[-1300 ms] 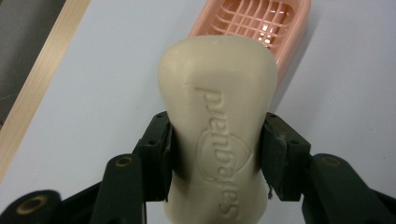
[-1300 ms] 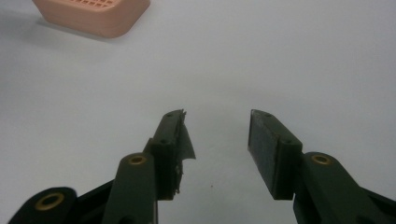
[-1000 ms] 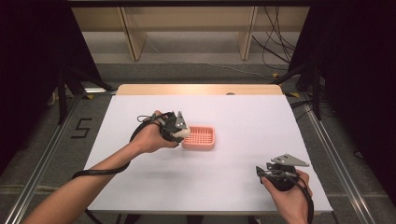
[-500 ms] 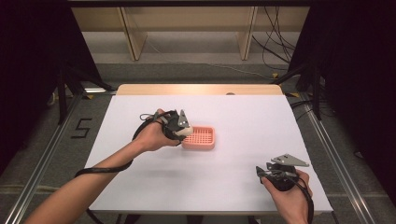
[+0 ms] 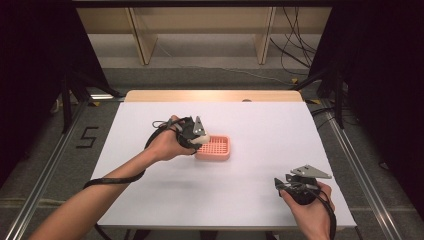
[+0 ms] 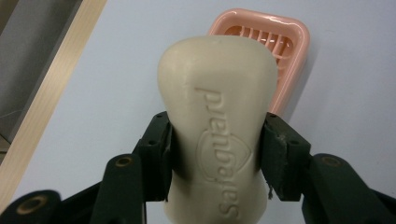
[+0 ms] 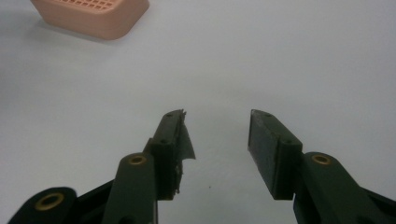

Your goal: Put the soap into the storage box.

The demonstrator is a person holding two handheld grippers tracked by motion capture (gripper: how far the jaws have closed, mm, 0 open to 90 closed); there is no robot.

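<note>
A cream bar of soap [image 6: 217, 126] with embossed lettering sits between the black jaws of my left gripper [image 6: 215, 154], which is shut on it. In the high view that left gripper [image 5: 199, 139] hovers over the left end of a pink slatted soap dish [image 5: 216, 148] on the white table. The dish [image 6: 280, 51] shows just beyond the soap. My right gripper [image 7: 215, 140] stands open over bare table with nothing between its jaws; it rests near the front right corner [image 5: 283, 186]. The pink dish [image 7: 93, 16] lies far off at the upper left of the right gripper view.
The white table [image 5: 260, 125] has a wooden strip [image 5: 215, 95] along its far edge. Metal rails run along both sides on the floor. A shelf frame and cables stand beyond the far edge.
The left hand has drifted slightly toward the dish with the soap in its grip. The right hand has kept still.
</note>
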